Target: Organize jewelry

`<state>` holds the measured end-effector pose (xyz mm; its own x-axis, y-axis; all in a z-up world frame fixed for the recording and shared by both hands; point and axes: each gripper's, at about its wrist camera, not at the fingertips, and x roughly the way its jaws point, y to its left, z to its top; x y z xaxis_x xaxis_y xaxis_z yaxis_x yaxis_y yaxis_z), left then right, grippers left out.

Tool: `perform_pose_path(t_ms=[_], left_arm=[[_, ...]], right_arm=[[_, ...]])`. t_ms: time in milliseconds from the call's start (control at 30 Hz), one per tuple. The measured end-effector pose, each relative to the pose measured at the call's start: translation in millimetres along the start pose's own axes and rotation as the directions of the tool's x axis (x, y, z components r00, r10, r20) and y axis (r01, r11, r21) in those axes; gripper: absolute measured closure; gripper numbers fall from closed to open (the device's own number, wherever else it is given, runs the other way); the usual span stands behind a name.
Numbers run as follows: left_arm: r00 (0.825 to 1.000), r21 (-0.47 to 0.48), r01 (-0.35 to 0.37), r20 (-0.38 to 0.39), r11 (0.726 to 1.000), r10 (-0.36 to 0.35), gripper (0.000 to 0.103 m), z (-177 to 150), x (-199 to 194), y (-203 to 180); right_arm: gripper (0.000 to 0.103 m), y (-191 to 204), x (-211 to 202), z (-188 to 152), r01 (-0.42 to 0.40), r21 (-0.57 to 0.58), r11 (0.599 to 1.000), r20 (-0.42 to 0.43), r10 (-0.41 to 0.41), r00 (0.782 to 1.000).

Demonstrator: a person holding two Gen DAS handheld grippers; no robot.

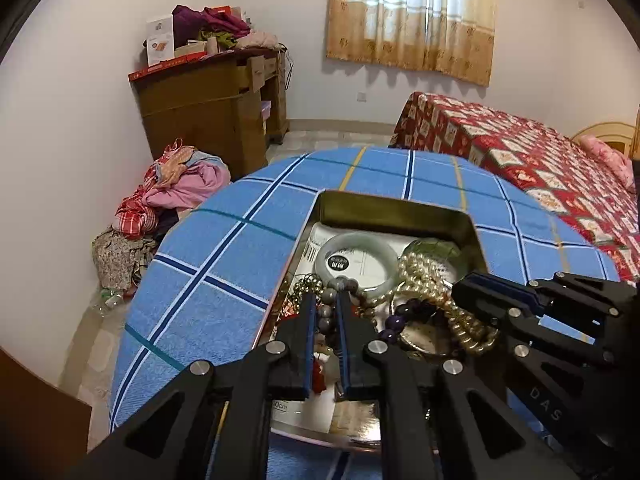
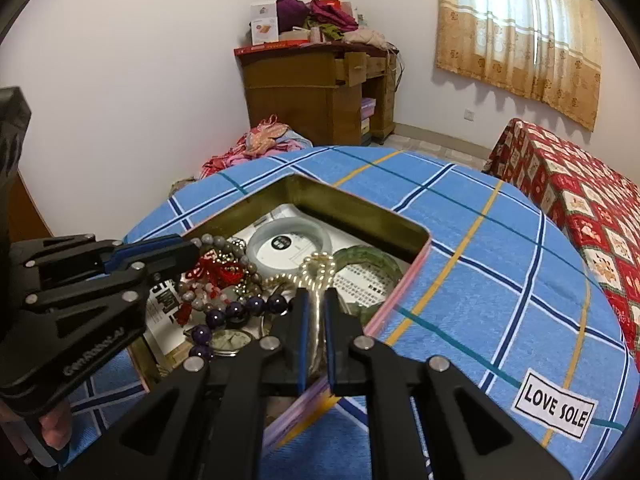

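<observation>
Both grippers [image 1: 325, 300] [image 2: 316, 294] pinch bead strands [image 1: 325, 316] inside tin [image 1: 396, 208] holding bangles [image 1: 356, 260].

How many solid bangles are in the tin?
2. A pale bangle lies at the tin's far side; a dark green bangle lies to its right, by the wall. Tangled beads could hide more.
</observation>
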<state>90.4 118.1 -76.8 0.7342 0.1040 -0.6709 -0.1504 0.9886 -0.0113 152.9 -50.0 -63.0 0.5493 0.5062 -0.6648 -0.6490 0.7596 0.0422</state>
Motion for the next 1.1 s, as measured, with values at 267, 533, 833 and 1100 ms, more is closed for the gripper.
perform_pose_path(t_ms=[267, 533, 833, 1100], left_arm=[[0.997, -0.013, -0.024, 0.067, 1.0, 0.024, 0.03, 0, -29, 5], [0.995, -0.039, -0.04, 0.093, 0.998, 0.044, 0.03, -3, -49, 13], [0.993, -0.036, -0.049, 0.103, 0.998, 0.052, 0.03, 1, -55, 12], [0.993, -0.038, -0.045, 0.104, 0.998, 0.048, 0.03, 2, -59, 10]], right_arm=[[0.054, -12, -25, -1, 0.021, 0.062, 0.998, 0.042, -0.024, 0.999], [0.049, -14, -52, -4, 0.026, 0.093, 0.995, 0.086, -0.034, 0.996], [0.048, -11, -59, -4, 0.021, 0.088, 0.996, 0.102, -0.03, 0.994], [0.048, -7, -63, -4, 0.021, 0.079, 0.997, 0.108, -0.029, 0.994]])
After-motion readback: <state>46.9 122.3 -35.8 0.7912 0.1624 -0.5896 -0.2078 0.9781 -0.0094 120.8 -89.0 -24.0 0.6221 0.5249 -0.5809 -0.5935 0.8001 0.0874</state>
